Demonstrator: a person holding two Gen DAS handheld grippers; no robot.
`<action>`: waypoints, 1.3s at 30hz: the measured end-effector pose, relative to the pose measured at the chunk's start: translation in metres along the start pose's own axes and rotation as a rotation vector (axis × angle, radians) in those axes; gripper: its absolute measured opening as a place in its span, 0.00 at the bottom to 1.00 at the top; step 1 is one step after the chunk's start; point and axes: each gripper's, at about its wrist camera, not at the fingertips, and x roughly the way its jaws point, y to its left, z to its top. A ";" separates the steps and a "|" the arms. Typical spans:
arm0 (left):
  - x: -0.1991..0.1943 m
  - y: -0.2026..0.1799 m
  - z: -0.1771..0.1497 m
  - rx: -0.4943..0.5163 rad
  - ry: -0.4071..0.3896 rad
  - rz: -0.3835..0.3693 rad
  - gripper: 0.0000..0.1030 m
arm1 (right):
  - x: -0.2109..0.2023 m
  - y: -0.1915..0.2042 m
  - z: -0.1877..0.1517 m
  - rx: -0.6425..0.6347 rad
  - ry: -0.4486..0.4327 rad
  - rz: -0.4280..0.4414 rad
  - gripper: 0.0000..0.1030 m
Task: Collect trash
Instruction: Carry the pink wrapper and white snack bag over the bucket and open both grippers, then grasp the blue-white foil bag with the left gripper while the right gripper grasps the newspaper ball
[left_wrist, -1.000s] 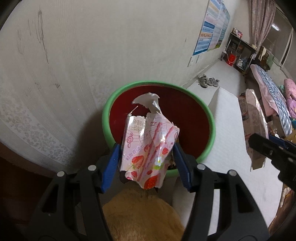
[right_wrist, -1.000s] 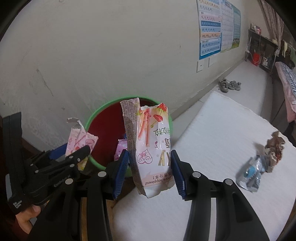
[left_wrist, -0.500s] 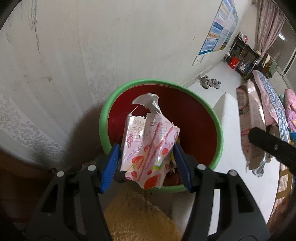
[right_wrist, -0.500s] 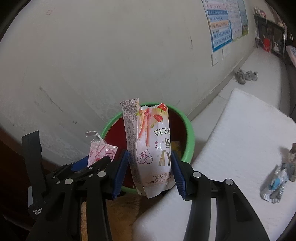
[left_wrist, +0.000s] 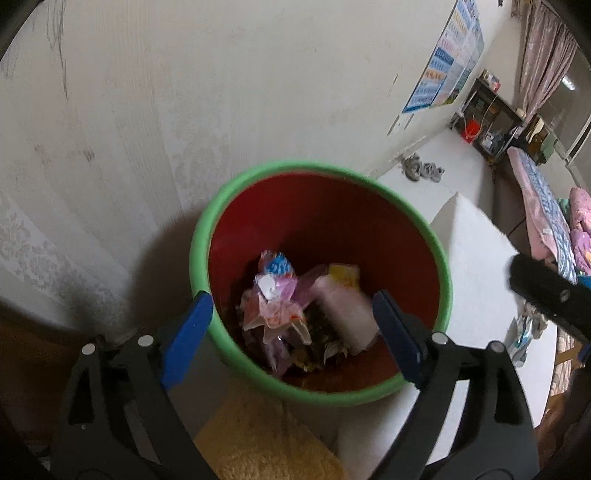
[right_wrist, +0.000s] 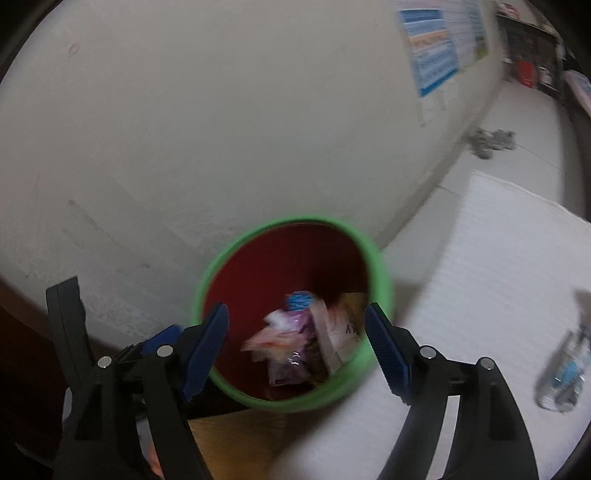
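A red bin with a green rim (left_wrist: 229, 199) (right_wrist: 384, 280) stands against the wall. Several wrappers lie in it, among them the strawberry wrapper (left_wrist: 275, 314) (right_wrist: 266, 341) and the long pink snack bag (left_wrist: 345, 314) (right_wrist: 338, 339). My left gripper (left_wrist: 293, 325) hangs over the bin's near side, its jaws opening with nothing between them. My right gripper (right_wrist: 297, 343) is over the bin too, jaws opening and empty. The right gripper's finger shows at the right of the left wrist view, and the left gripper's fingers (right_wrist: 162, 338) show at the lower left of the right wrist view.
A white mat (left_wrist: 476, 251) (right_wrist: 491, 273) lies right of the bin, with crumpled silver-blue wrappers (right_wrist: 565, 373) (left_wrist: 524, 334) on it. A yellow towel (left_wrist: 258, 439) sits just below the bin. Shoes (left_wrist: 421, 170) lie by the wall, shelves and bedding farther right.
Both grippers opened and dropped their wrappers: the strawberry wrapper and the pink snack bag now lie in the bin. Both hands moved in over the bin.
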 end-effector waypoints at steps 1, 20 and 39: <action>0.001 -0.001 -0.002 -0.001 0.011 -0.005 0.83 | -0.009 -0.013 -0.004 0.018 -0.023 -0.039 0.74; -0.014 -0.116 -0.075 0.303 0.040 -0.010 0.83 | -0.082 -0.276 -0.047 0.476 -0.049 -0.385 0.31; 0.049 -0.331 -0.109 0.634 0.150 -0.152 0.85 | -0.215 -0.211 -0.207 0.487 -0.163 -0.307 0.34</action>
